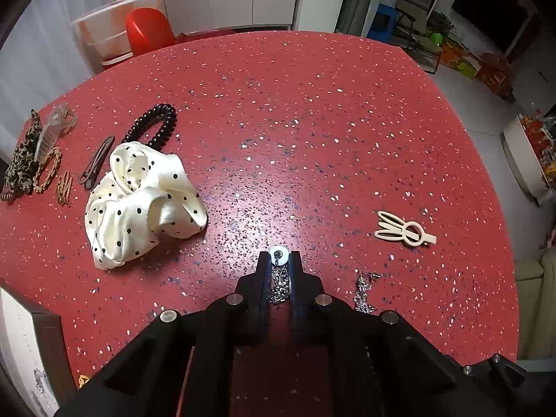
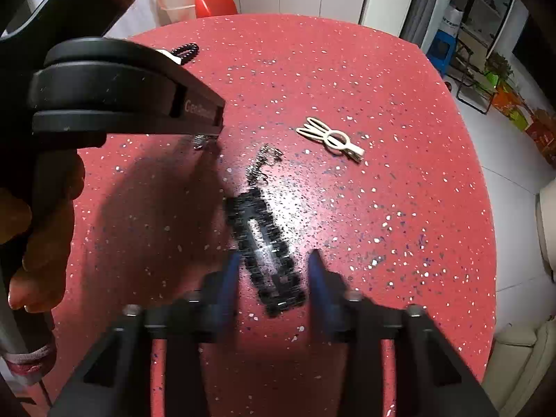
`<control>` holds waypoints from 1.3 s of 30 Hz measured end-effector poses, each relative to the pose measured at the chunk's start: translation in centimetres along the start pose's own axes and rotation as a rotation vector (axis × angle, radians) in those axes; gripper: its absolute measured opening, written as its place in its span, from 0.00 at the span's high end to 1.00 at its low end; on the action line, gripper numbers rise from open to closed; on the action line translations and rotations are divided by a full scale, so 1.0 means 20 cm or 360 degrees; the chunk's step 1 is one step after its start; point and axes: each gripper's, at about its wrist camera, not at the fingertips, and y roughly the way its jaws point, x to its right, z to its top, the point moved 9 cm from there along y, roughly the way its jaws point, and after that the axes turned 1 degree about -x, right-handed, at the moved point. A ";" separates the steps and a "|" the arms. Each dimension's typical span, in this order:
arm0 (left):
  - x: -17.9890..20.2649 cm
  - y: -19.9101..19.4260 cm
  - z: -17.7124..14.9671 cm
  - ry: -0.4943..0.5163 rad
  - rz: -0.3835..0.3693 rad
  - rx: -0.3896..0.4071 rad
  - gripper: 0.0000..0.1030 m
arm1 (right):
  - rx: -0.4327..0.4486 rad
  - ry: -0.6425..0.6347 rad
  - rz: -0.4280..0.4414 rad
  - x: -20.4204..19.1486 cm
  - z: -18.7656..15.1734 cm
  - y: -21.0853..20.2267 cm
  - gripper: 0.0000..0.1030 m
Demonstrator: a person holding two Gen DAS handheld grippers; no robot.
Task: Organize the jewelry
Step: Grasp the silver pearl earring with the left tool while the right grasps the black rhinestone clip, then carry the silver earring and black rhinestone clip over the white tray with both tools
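Left claw [image 1: 280, 259] pinches a silver chain [image 1: 279, 283]; right claw [image 2: 274, 260] gapes around a black rectangular clip [image 2: 266, 246].

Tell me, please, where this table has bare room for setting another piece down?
The far half of the table is bare, beyond the polka-dot scrunchie and the cream hair clip. The left edge is crowded: coil hair tie, dark clip, braided ties.
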 end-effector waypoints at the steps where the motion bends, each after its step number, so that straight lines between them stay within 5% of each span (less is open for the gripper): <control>1: 0.00 -0.01 -0.01 0.0002 -0.0005 0.0002 0.89 | -0.0004 0.0007 0.0006 0.00 0.00 0.00 0.64; 17: -0.02 -0.29 -0.23 -0.0022 -0.0054 -0.0011 0.94 | -0.0096 0.0397 0.0330 0.18 -0.06 -0.17 0.65; 27: -0.11 -0.44 -0.45 -0.0065 -0.0054 -0.0062 0.94 | -0.0126 0.0465 0.0363 0.17 -0.15 -0.30 0.64; 34: -0.13 -0.39 -0.41 -0.0088 -0.0019 -0.0080 0.94 | -0.0133 0.0481 0.0346 0.15 -0.18 -0.34 0.64; 35: -0.14 -0.37 -0.41 -0.0094 -0.0018 -0.0086 0.83 | -0.0135 0.0487 0.0348 0.15 -0.19 -0.34 0.64; 36: -0.14 -0.36 -0.40 -0.0099 -0.0012 -0.0090 0.52 | -0.0137 0.0490 0.0348 0.15 -0.19 -0.34 0.64; 38: -0.16 -0.35 -0.37 -0.0120 0.0045 -0.0051 0.10 | -0.0144 0.0503 0.0349 0.16 -0.21 -0.33 0.64; 39: -0.16 -0.36 -0.34 -0.0130 0.0070 -0.0006 0.09 | -0.0147 0.0510 0.0349 0.16 -0.21 -0.33 0.64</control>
